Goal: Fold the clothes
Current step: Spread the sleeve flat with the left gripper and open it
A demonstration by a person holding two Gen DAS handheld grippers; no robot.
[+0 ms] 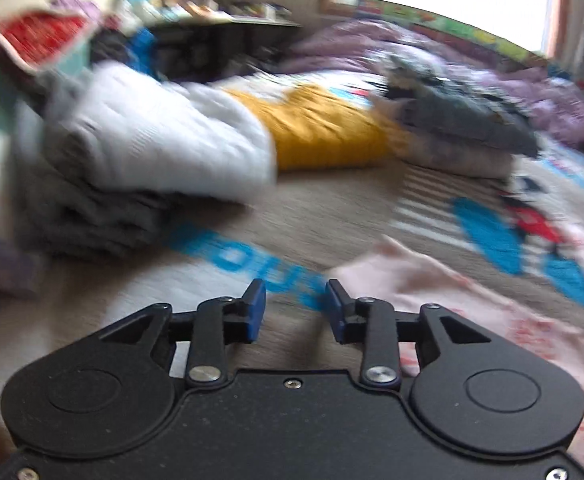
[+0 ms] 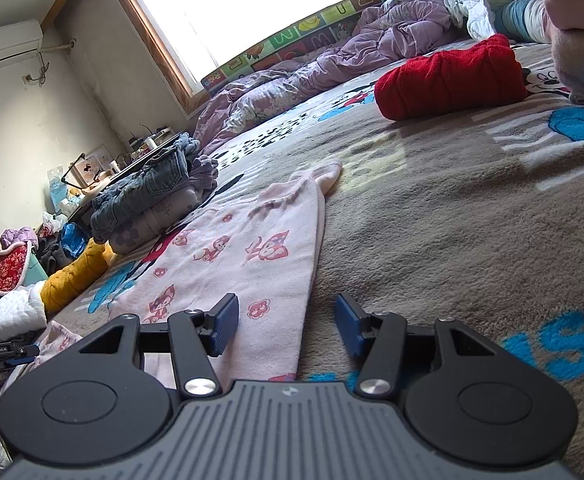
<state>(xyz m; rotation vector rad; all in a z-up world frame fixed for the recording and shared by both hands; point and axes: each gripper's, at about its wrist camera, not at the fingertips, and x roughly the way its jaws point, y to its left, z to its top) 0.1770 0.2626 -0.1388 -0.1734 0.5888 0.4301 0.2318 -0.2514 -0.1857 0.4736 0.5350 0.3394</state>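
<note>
A pale pink garment [image 2: 248, 240] with small red cartoon prints lies flat on the grey-brown printed blanket [image 2: 451, 220]. My right gripper [image 2: 288, 324] hovers low over the garment's near right edge, open; the cloth's hem lies under the gap, and the blue pads [image 2: 226, 322] do not press on it. In the blurred left wrist view, my left gripper [image 1: 295, 308] stands open over the blanket [image 1: 331, 208] with nothing between its pads. The same pink garment [image 1: 471, 308] spreads just to its right.
A rolled red garment [image 2: 447, 76] lies far right, beside part of a person [image 2: 579, 48]. Folded jeans on a stack [image 2: 152, 192], a yellow garment [image 1: 319, 132] and a white quilted one [image 1: 164, 136] sit along the left. A purple duvet [image 2: 331, 68] is bunched under the window.
</note>
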